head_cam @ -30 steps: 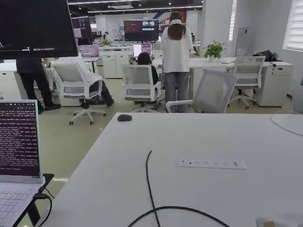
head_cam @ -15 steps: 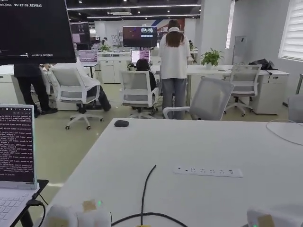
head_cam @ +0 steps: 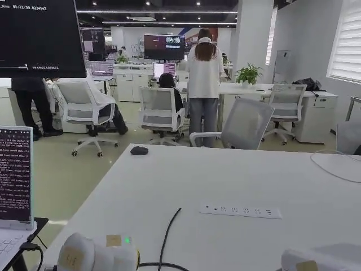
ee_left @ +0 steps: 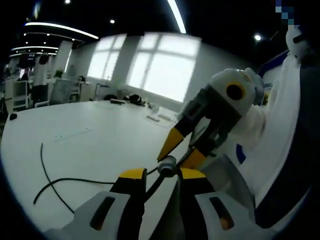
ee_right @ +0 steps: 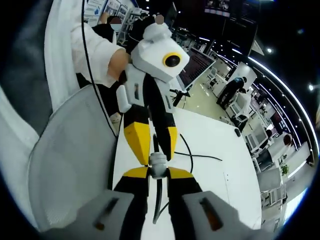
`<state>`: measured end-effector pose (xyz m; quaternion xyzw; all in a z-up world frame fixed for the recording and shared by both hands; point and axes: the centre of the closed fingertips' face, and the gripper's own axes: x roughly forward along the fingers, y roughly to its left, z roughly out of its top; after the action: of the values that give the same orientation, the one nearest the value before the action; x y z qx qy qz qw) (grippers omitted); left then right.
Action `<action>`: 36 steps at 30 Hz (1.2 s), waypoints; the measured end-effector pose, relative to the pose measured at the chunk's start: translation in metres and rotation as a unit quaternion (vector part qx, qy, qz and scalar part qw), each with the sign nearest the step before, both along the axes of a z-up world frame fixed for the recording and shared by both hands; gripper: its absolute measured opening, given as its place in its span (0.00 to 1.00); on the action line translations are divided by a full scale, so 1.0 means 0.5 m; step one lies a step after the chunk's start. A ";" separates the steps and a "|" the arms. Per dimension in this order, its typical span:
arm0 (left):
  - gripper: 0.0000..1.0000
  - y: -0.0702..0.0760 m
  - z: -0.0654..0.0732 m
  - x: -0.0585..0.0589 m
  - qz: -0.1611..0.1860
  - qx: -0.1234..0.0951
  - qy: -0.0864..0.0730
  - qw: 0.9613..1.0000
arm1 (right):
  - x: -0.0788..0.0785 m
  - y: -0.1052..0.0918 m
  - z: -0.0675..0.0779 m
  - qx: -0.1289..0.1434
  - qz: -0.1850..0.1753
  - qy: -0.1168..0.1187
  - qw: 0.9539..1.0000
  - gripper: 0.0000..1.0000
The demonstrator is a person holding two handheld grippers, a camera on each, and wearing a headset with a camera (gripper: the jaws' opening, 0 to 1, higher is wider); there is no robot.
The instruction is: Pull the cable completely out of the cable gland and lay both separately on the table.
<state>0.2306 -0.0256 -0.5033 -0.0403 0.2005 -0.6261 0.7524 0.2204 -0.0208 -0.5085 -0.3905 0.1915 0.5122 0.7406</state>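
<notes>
The small grey cable gland (ee_right: 158,165) is held up over the near part of the white table (head_cam: 282,180), with the two tools meeting on it tip to tip. The left tool (ee_left: 162,176) has its yellow tips squeezed together on the gland. The right tool (ee_right: 157,174) is squeezed on it too, from the other side. I cannot tell if either one also pinches the cable right next to it. In the left gripper view the right tool comes in from 2 o'clock. In the right gripper view the left tool comes down from 12 o'clock. The black cable (head_cam: 169,232) is in the gland. One bit of it runs back between the right tool's jaws, and the long part lies in a loose bend on the table. In the head view the long part runs away toward 12 o'clock, and the white backs of the tools peek in at 7 o'clock and 5 o'clock. A white power strip (head_cam: 242,212) lies flat at 2 o'clock from the cable, apart from it. A dark mouse (head_cam: 139,151) sits far off at 11 o'clock. An open laptop (head_cam: 14,175) stands at 9 o'clock, beside the table. Past the table there is a grey chair (head_cam: 245,124), and a person (head_cam: 203,73) stands with their back turned.
</notes>
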 end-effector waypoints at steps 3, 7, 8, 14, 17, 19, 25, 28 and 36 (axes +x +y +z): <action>0.20 -0.001 0.006 -0.008 -0.014 -0.012 0.014 1.000 | -0.001 0.002 0.005 -0.004 0.008 -0.006 1.000 0.12; 0.17 0.000 0.013 -0.013 -0.019 -0.023 0.000 1.000 | -0.003 0.001 0.013 -0.009 0.018 -0.011 1.000 0.12; 0.17 0.004 0.017 -0.013 -0.021 -0.031 0.003 0.999 | -0.004 0.003 0.016 -0.004 0.018 -0.012 1.000 0.12; 0.16 0.017 0.032 -0.007 -0.019 -0.073 0.010 0.997 | -0.001 0.013 0.034 0.039 0.049 -0.013 0.998 0.13; 0.16 0.020 0.036 -0.012 -0.026 -0.081 0.003 0.996 | -0.009 0.009 0.041 0.042 0.092 -0.015 0.995 0.14; 0.16 0.022 0.040 -0.015 -0.030 -0.086 -0.006 0.996 | -0.004 0.000 0.058 0.083 0.074 0.004 0.994 0.18; 0.16 0.028 0.055 -0.017 -0.034 -0.109 -0.029 0.993 | -0.009 -0.023 0.094 0.260 0.013 0.141 0.955 0.16; 0.16 0.024 0.064 -0.023 -0.043 -0.116 -0.040 0.991 | -0.025 -0.023 0.096 0.315 0.002 0.211 0.925 0.21; 0.16 0.005 0.073 -0.039 -0.067 -0.117 -0.045 0.990 | -0.030 -0.011 0.079 0.341 -0.001 0.230 0.912 0.23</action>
<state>0.2111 -0.0231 -0.4668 -0.0867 0.0938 -0.6953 0.7073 0.2052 -0.0266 -0.4690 0.0144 0.1700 0.6215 0.7646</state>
